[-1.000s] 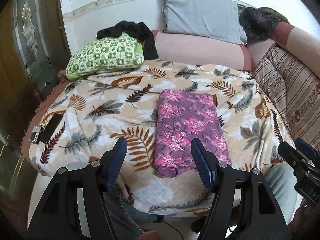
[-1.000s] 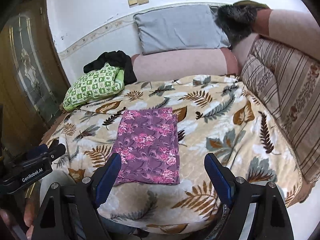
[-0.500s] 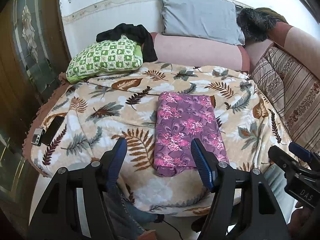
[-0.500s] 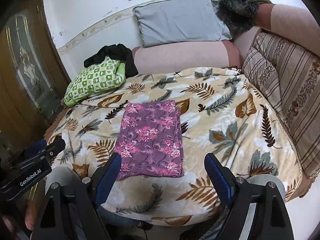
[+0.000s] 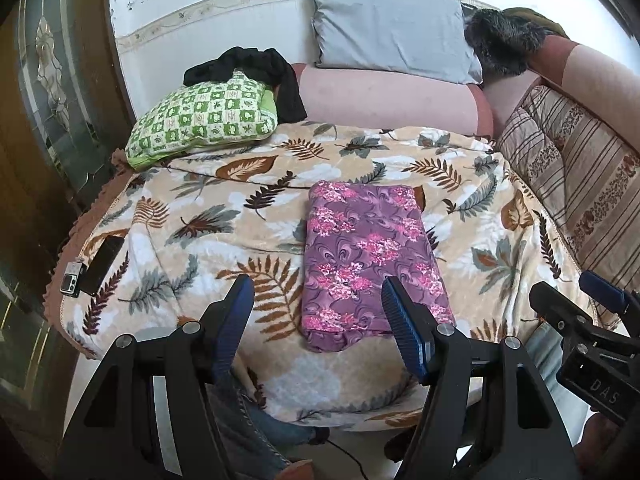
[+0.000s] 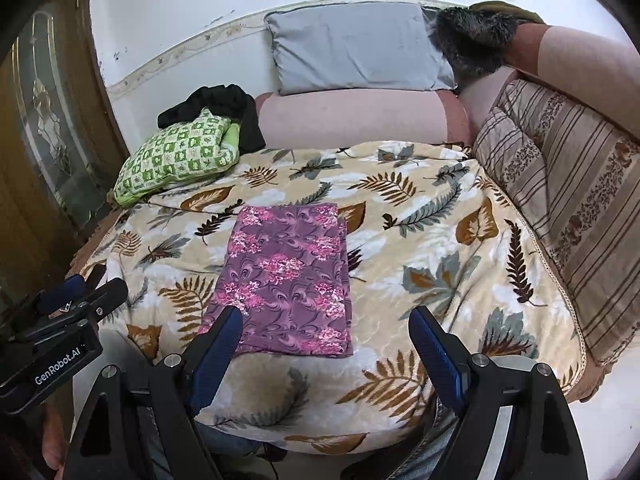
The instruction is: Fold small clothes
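Now both grippers sit farther back from the folded purple cloth [image 5: 370, 256].

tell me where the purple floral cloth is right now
The purple floral cloth lies folded flat mid-bed on the leaf-print blanket, ahead of both open grippers, nearer the front edge than the green checked pillow at back left.

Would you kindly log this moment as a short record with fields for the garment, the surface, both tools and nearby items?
garment: purple floral cloth, folded into a flat rectangle, lying alone
surface: leaf-print blanket over a sofa seat
left tool: open, holding nothing, above the blanket's near edge
right tool: open, holding nothing, clear of the cloth
nearby items: green checked pillow at back left with a black garment behind it; grey pillow on the backrest; phone at the blanket's left edge
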A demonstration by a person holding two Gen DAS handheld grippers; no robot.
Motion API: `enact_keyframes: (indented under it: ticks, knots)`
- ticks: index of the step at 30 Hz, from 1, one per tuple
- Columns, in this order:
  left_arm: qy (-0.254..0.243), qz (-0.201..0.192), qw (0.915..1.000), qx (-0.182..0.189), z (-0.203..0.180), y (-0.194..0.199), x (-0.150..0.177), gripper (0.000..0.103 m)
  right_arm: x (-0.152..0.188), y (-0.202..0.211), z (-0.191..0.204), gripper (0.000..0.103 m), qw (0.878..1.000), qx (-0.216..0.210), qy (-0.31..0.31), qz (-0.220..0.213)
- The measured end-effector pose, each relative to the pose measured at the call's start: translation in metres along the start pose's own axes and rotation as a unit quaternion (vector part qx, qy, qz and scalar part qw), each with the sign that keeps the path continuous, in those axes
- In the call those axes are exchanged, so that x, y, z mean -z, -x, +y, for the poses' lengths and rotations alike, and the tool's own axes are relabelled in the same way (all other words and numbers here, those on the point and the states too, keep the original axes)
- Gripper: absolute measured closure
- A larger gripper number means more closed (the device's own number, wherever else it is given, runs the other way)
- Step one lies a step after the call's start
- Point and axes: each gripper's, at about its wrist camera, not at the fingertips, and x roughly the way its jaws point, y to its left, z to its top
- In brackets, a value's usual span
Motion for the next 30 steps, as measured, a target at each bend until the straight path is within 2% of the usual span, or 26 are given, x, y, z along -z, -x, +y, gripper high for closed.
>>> enact_keyframes:
  ticks: [30]
  knots:
    - [-0.012, 0.001, 0.9999, -0.006, -0.0033, -0.0067, 0.0032, 0.036, 0.0020, -0.0042, -0.0010, 0.020, 1.000, 0.009, -0.005, 0.008]
